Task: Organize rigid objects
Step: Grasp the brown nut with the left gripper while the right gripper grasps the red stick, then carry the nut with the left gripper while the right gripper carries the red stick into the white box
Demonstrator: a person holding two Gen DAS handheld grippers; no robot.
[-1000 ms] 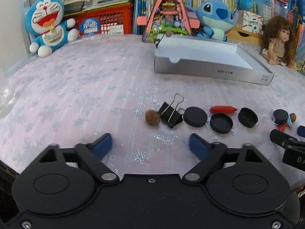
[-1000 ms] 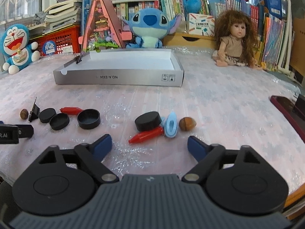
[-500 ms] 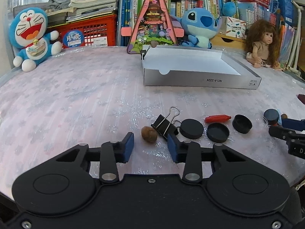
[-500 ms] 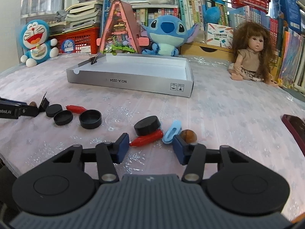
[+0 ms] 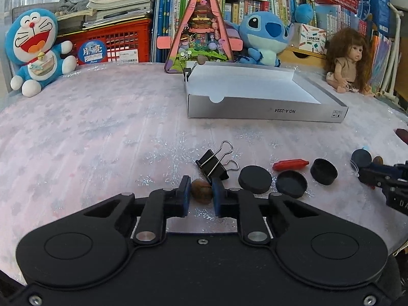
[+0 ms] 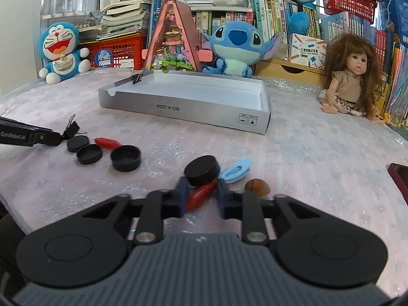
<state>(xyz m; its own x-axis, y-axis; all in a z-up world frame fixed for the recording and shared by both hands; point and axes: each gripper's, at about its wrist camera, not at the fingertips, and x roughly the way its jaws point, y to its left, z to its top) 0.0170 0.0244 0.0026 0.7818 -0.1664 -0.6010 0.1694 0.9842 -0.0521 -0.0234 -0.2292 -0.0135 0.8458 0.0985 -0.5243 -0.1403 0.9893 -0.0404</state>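
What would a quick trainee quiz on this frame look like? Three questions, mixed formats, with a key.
1. True or false: the white box is full of loose items.
2. What sits between the pads of the left gripper? A) a black cap B) a brown nut C) a blue peg
3. Name the thing between the pads of the right gripper.

Key
1. False. Only a binder clip on its far corner shows.
2. B. The left gripper is shut on the brown nut.
3. The red crayon-shaped piece. The jaws have just been closing and now pinch it.
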